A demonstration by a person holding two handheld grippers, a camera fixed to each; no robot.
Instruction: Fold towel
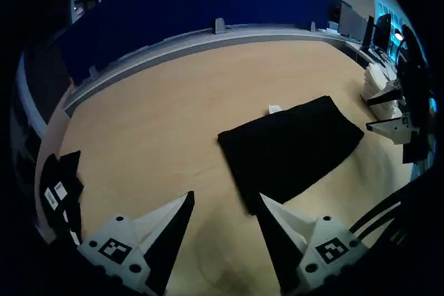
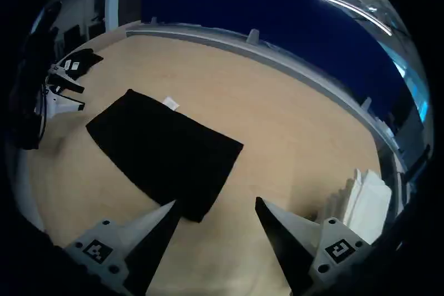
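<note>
**Black towel flat, both grippers poised at its near edge**

The towel (image 1: 288,149) lies spread, apparently smooth, mid-way across the wooden table (image 1: 155,118), a small white tag (image 2: 171,103) at its far edge. The left gripper (image 1: 226,195) and the right gripper (image 2: 217,200) hover with fingers spread, grasping nothing, each by one end of the same long edge. A clean fold likely calls for pinching both corners together, lifting evenly, and laying that edge squarely on the far one.
</note>
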